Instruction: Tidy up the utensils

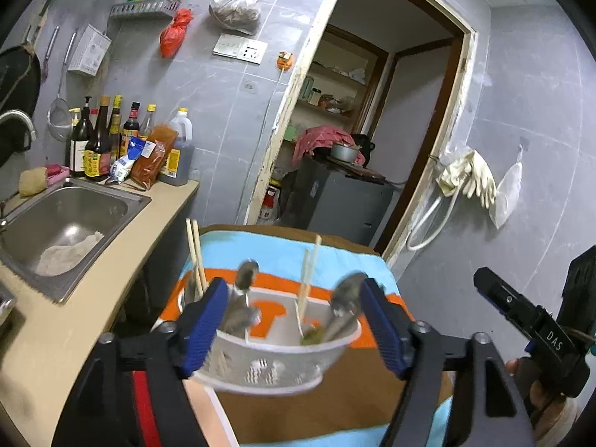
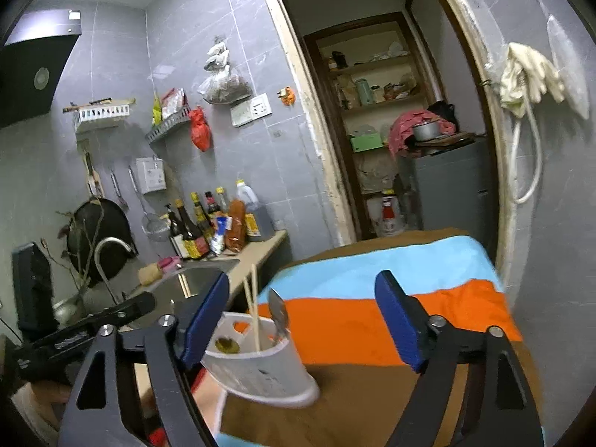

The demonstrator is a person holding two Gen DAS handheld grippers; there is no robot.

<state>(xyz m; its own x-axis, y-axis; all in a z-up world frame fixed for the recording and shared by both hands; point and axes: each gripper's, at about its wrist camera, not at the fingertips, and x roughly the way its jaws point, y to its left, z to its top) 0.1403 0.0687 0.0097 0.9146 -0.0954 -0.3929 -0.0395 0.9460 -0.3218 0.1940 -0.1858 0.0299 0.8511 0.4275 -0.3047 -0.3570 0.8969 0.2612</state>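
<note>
Left wrist view, fingers: left gripper (image 1: 294, 326) stands wide, blue pads either side of the white utensil holder (image 1: 275, 357), not pressing on it.
Right wrist view, fingers: right gripper (image 2: 305, 326) stands wide too; only its left pad is near the utensil holder (image 2: 260, 365), and whether it touches cannot be told.
Holder's place: upright on the striped cloth (image 1: 346, 391) in blue, orange and brown.
Contents: chopsticks (image 1: 307, 283) and spoons (image 1: 344, 303) stand in the compartments; a second pair of chopsticks (image 1: 195, 257) rises behind the left pad.
Hard to make out: spoons are motion-blurred; a greenish thing (image 1: 313, 335) in the holder cannot be identified; the holder's base is cut off by the fingers.
Writing: "DAS" reads on the right gripper (image 1: 536, 324) at the left view's edge; bottle labels (image 1: 93, 160) by the sink (image 1: 63, 223) are too small to read.
Left view only: the sink's basin with a white cloth (image 1: 69, 249) in it.
Right view only: a dark range hood (image 2: 33, 74) and a wok (image 2: 100, 238) hung on the wall.
</note>
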